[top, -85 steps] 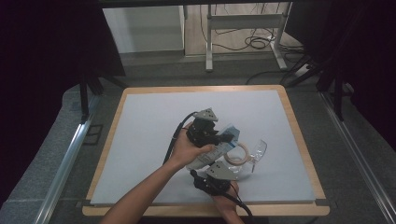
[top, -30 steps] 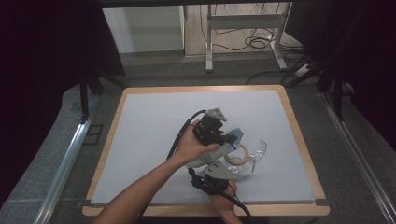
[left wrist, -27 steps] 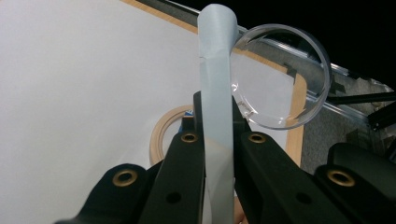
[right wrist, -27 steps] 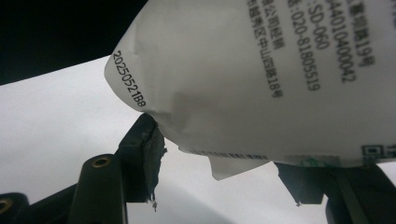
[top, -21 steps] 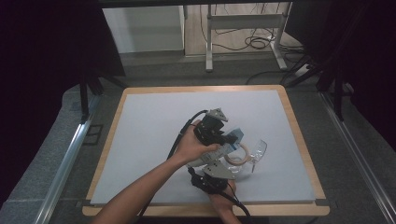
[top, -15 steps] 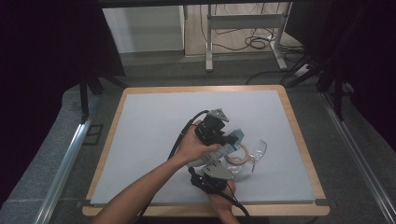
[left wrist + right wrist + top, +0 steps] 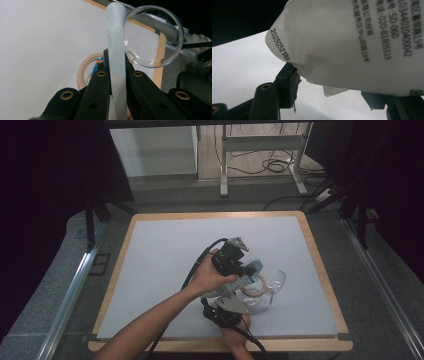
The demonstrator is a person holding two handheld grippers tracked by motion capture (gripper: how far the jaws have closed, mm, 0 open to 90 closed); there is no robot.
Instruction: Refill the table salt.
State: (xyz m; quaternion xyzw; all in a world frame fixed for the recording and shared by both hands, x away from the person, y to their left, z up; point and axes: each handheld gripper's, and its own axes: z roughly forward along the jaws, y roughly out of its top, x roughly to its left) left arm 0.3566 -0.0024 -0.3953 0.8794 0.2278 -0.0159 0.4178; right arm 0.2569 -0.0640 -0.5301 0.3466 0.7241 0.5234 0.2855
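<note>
The packet [image 7: 251, 267] sits low and right of centre on the white table mat [image 7: 165, 250], lifted off it and caught between the two tools. Its back is white with black print [image 7: 352, 45]. Seen along the left tool, one pale blue-grey edge [image 7: 116, 37] stands up like a strip, with a clear round plastic piece [image 7: 155, 37] hanging off its far side. A beige tape ring [image 7: 256, 286] lies on the mat just beneath, close to the clear plastic.

Very little has changed. Compared with a few seconds ago, the left hand [image 7: 210, 277] and its load sit slightly further right. Over the last second neither hand has shifted, and neither set of jaws has opened or closed. I read that as a settled two-handed hold, with the person steadying the packet before pulling or opening it rather than partway through a move.

The left gripper [image 7: 117, 62] is closed as tight as it goes, its jaws pinching the blue-grey strip between them. The right gripper [image 7: 332, 85], held in the right hand [image 7: 235, 332] at the near edge of the table, stands roughly half open around the fat white body of the packet. One pad presses against the packet's lower edge, and the other jaw comes up under it on the far side. So the right tool seems to grip the bulk while the left holds the edge.
</note>
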